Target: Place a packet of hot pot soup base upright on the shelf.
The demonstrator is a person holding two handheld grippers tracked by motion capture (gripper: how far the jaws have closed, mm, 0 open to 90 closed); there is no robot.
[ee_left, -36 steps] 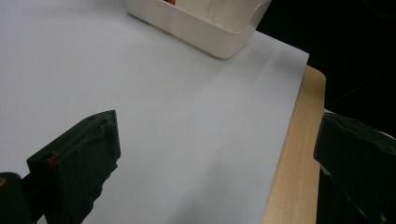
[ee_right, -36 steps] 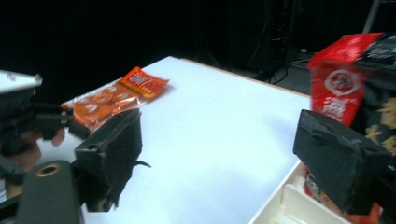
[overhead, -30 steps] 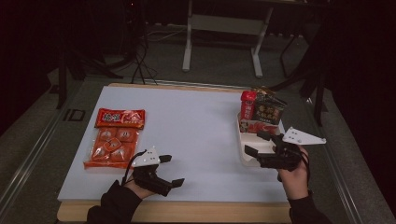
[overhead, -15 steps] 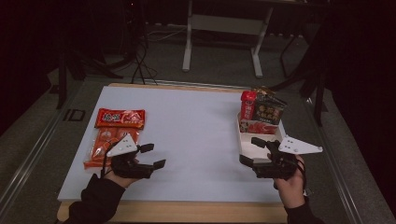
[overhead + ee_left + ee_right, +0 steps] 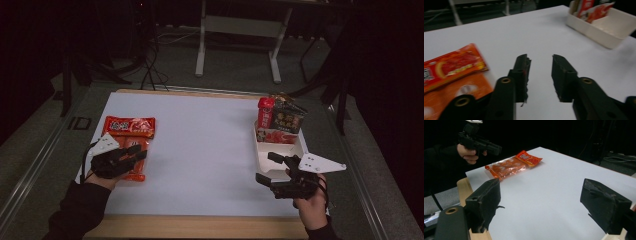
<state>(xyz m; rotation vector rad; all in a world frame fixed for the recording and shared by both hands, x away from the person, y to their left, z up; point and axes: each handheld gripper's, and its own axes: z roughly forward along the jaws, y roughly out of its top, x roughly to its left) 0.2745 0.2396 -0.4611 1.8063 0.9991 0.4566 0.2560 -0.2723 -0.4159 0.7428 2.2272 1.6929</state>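
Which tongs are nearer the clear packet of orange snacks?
Left. The left tongs hover right over the clear packet of orange snacks, jaws partly closed with nothing between them. The right tongs are across the table, by the white tray.

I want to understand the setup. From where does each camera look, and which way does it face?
High view: above the person's side, facing forward and down on the table; both forearms show.
Left tool view: on the left tool, facing across to the white bin; its jaws show.
Right tool view: on the right tool, facing the left tool.
All share the orange snack pack.
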